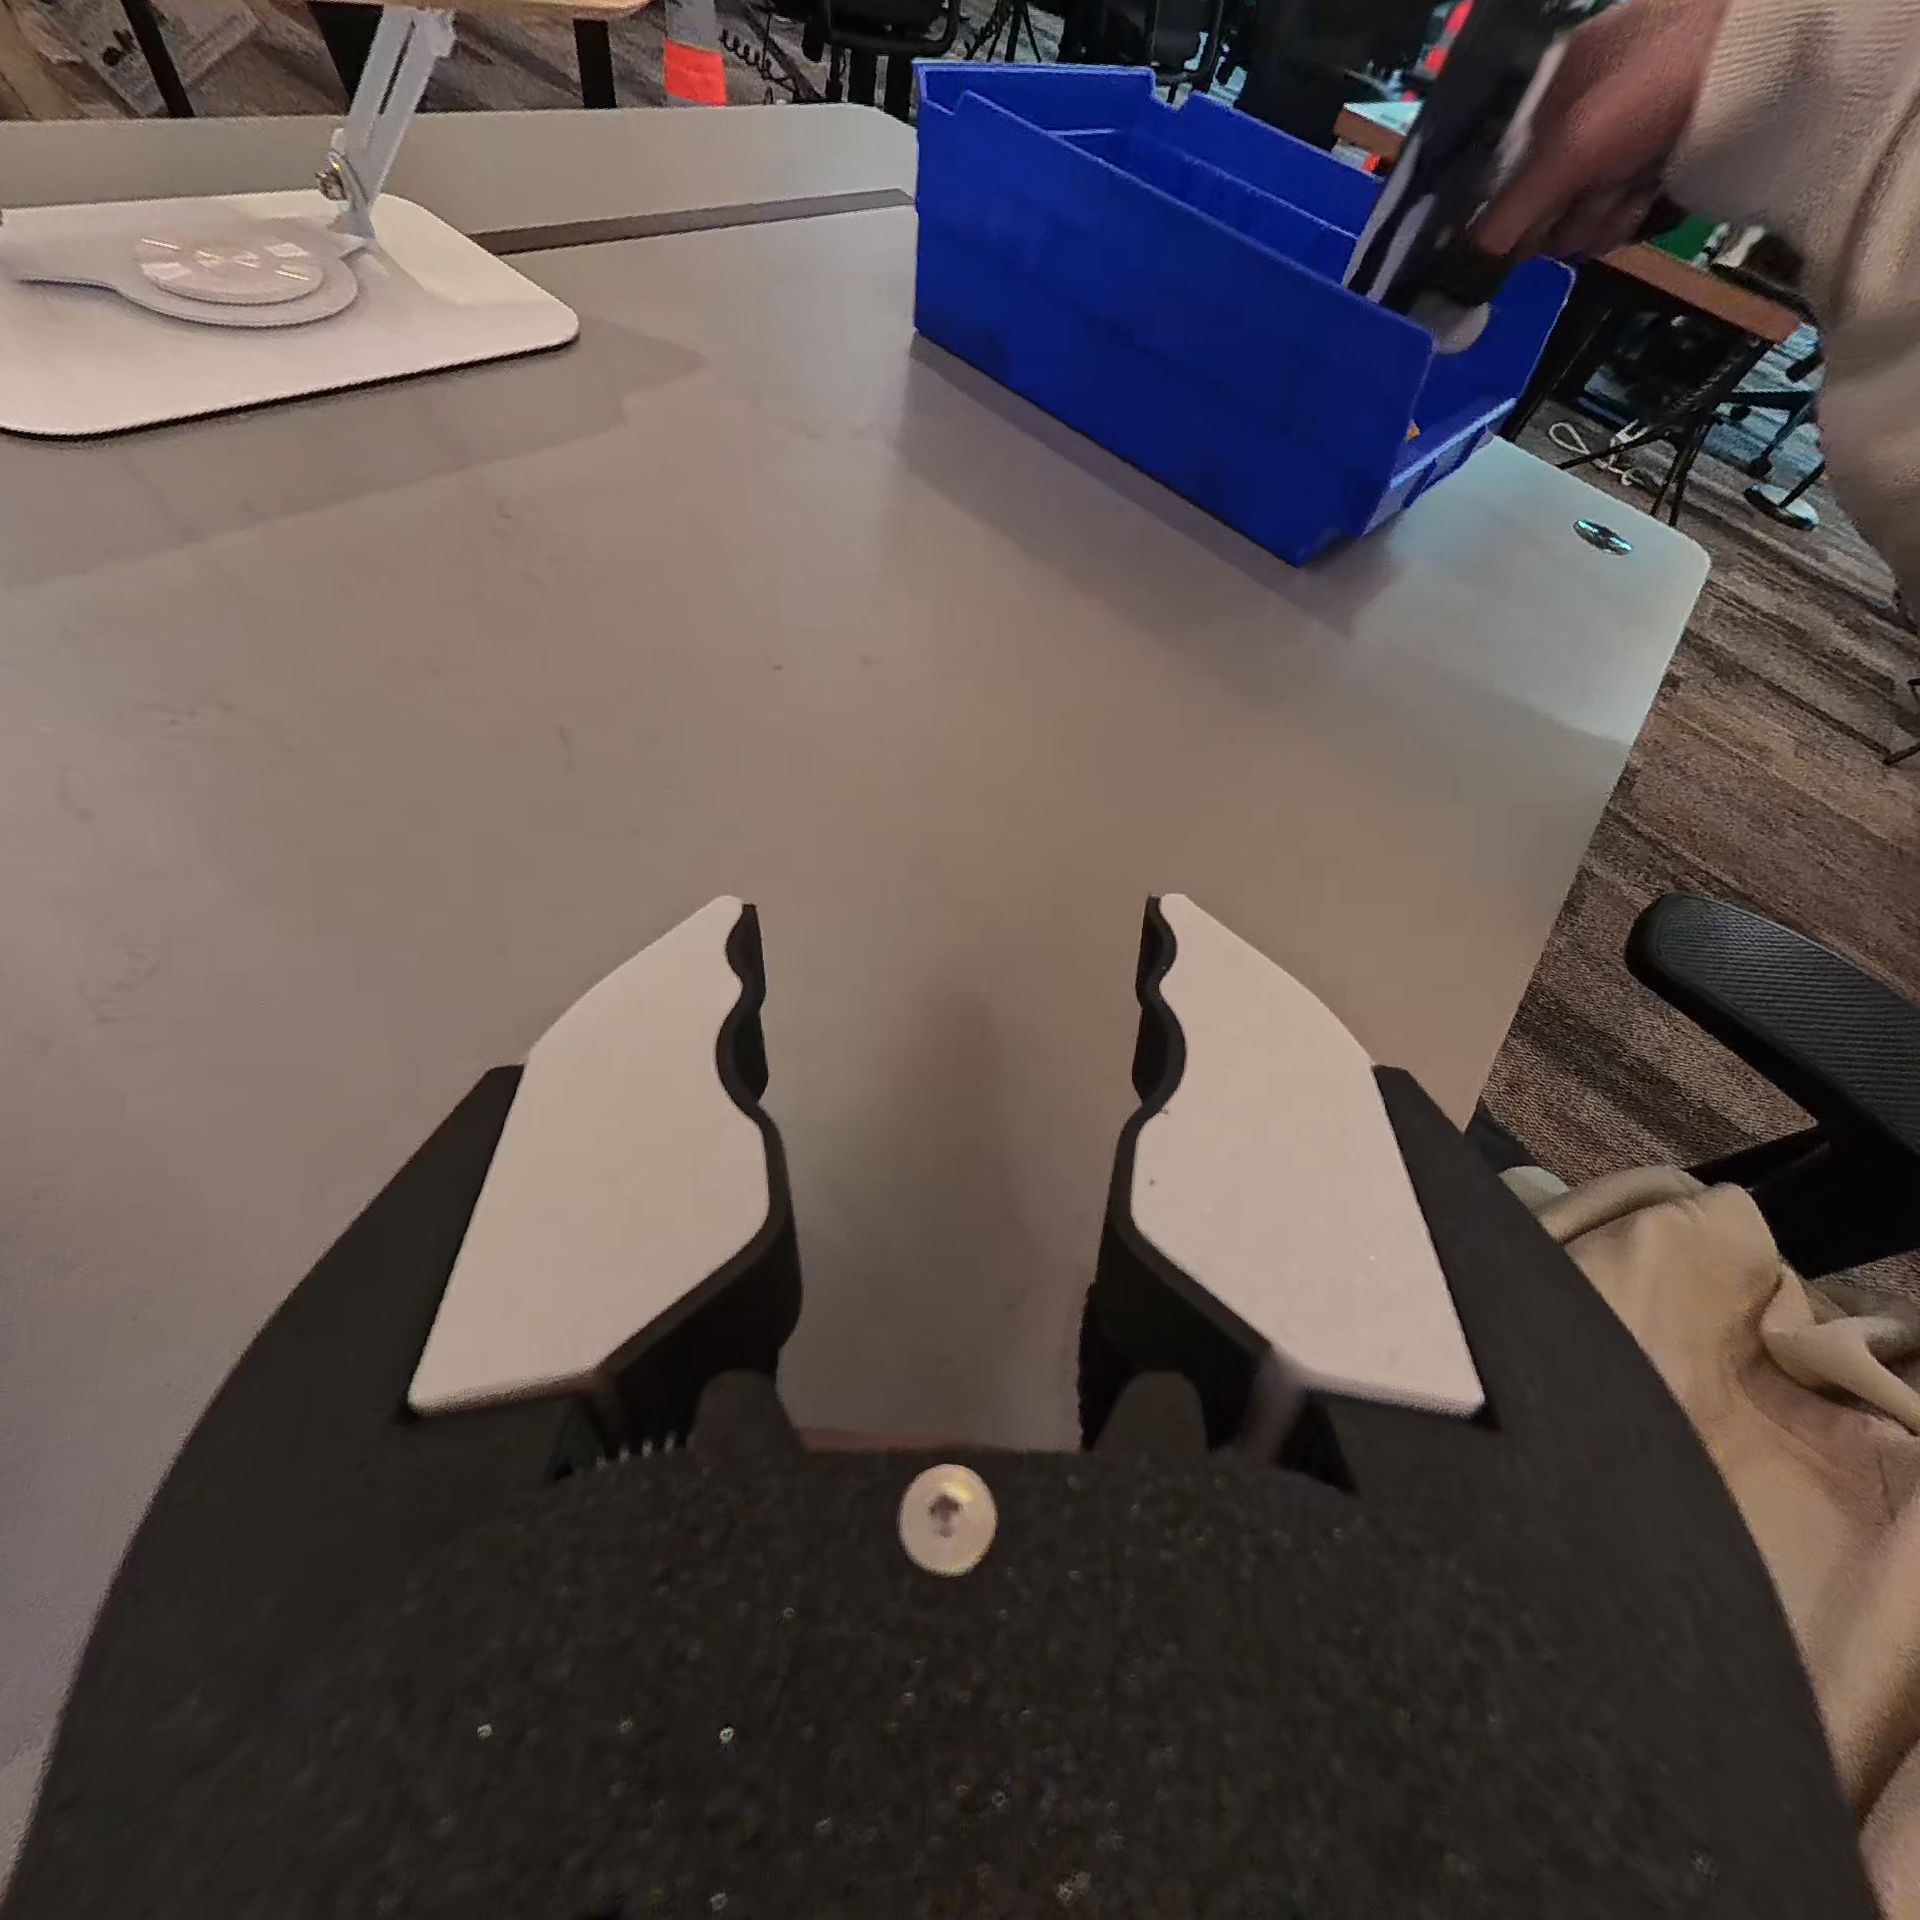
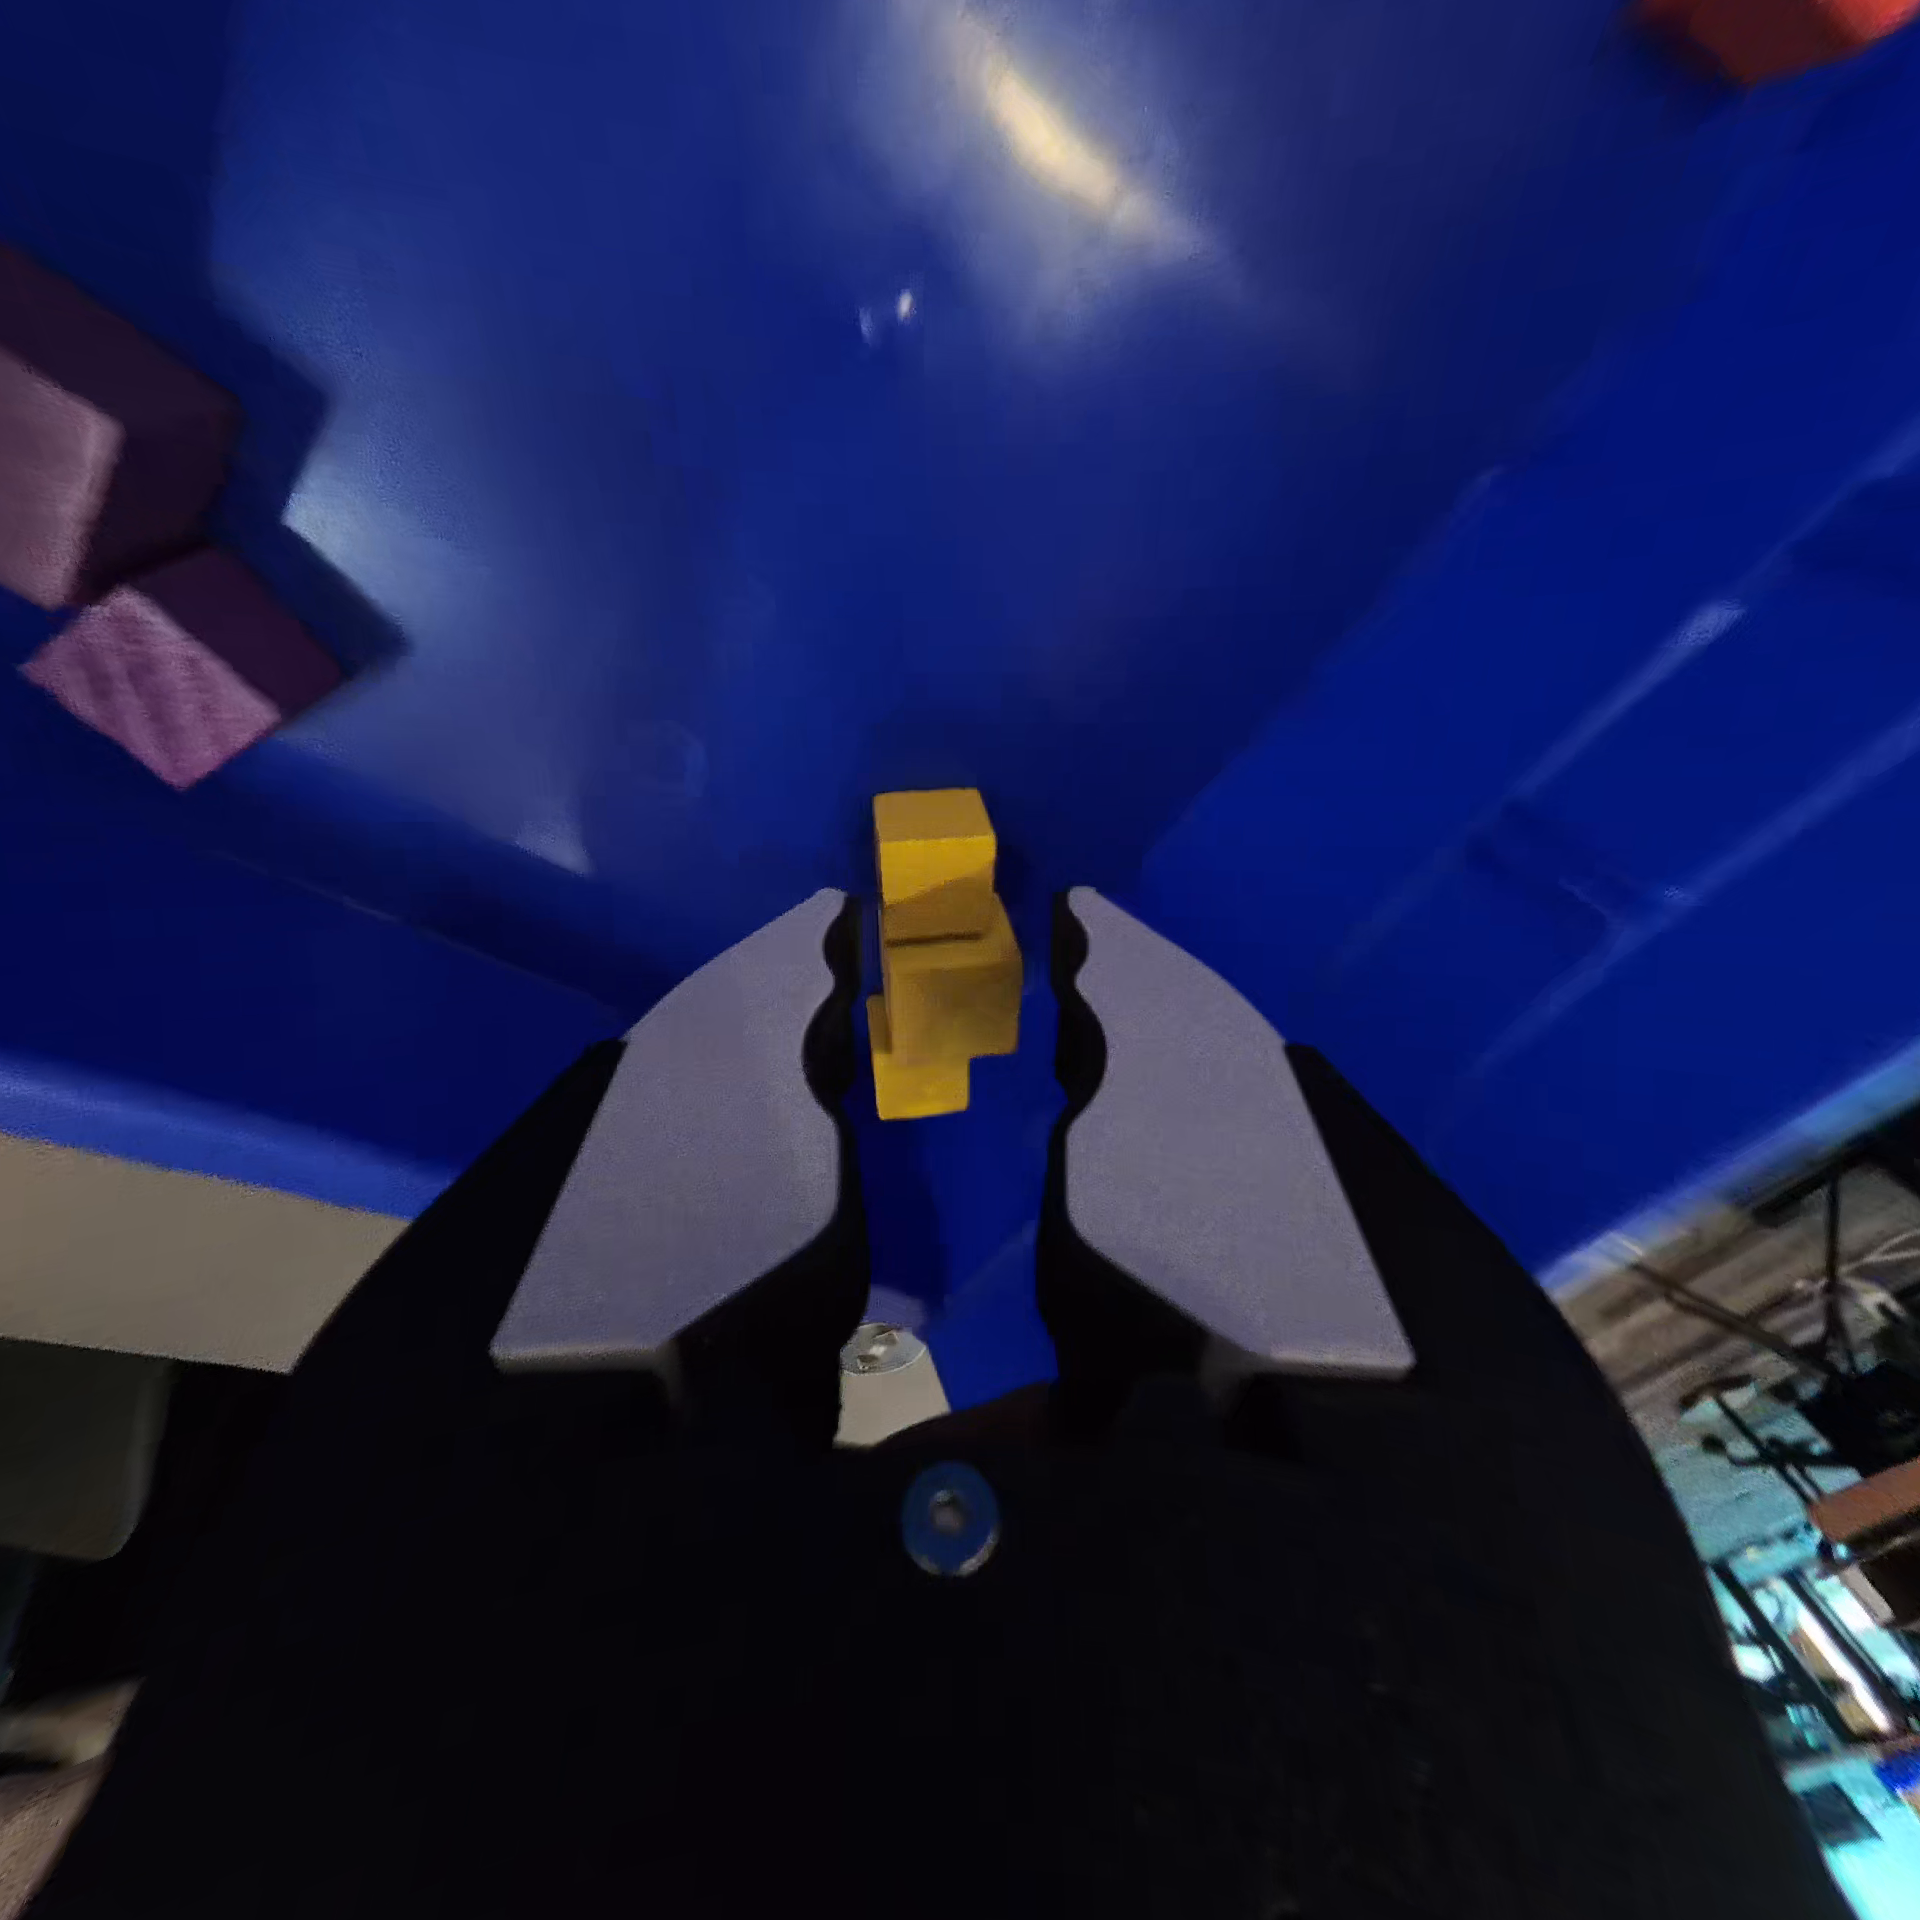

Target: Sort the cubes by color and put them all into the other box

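Left wrist view, left gripper [image 1: 951, 914]: low in the middle of the frame, jaws spread wide, nothing between them, only bare grey table [image 1: 727, 675] beneath
Left wrist view, blue box [image 1: 1174, 322]: upper right of the frame, standing on the table near its far right corner
Left wrist view, right gripper [image 1: 1423, 260]: top right, blurred, held by a hand [image 1: 1600, 156] and dipping into the box over its near end
Left wrist view, white stand [image 1: 260, 301]: upper left, flat base on the table, well apart from the box
Left wrist view, chair [image 1: 1797, 1029]: black, right edge, past the table
Right wrist view, right gripper [image 2: 951, 914]: centre, inside the box, jaws narrowly apart with gaps on both sides of the yellow cubes [image 2: 935, 966], gripping nothing
Right wrist view, yellow cubes: stacked in a small cluster in the corner of the box [image 2: 831, 416], just between the fingertips
Right wrist view, purple cubes [image 2: 135, 540]: left edge, two touching on the box floor
Right wrist view, red cube [image 2: 1766, 31]: top right corner, mostly cut off
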{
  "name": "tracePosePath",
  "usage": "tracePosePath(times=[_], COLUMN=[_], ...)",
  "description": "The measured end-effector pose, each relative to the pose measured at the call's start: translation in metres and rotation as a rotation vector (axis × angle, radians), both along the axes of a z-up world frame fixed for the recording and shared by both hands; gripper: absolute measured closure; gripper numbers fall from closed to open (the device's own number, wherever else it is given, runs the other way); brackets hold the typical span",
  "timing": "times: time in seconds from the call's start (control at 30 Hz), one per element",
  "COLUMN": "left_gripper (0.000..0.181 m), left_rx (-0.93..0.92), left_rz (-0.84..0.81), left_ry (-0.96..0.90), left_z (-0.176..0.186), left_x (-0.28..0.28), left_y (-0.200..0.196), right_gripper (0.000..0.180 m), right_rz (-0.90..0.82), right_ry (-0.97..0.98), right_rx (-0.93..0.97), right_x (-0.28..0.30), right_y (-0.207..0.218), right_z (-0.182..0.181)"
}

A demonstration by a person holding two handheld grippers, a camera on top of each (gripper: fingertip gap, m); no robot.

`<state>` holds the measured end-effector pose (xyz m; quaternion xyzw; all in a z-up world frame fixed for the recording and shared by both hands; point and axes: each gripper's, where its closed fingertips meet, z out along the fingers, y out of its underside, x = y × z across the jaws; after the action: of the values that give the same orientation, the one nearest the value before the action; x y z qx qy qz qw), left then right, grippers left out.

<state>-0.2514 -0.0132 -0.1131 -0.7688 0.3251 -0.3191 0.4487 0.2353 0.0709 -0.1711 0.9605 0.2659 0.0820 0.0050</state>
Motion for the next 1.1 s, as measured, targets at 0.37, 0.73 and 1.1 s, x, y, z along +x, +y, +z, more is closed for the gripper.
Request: tracePosePath(times=[0.37,0.73,1.1], left_gripper=[0.113,0.113,0.117], left_rx=[0.047,0.081,0.112], left_rz=[0.181,0.265,0.438], left_ry=[-0.039,-0.01,0.053], left_z=[0.009,0.011,0.077], left_x=[-0.023,-0.044,-0.144], left_y=[0.025,0.022,0.041], right_gripper=[0.145,0.148,0.149], right_rz=[0.056,0.092,0.093], right_ry=[1.064,1.075,1.092], right_rx=[1.152,1.084,1.024], right_x=[-0.272,-0.344,-0.342], right_y=[-0.042,-0.081,-0.078], right_z=[0.147,0.081,0.077])
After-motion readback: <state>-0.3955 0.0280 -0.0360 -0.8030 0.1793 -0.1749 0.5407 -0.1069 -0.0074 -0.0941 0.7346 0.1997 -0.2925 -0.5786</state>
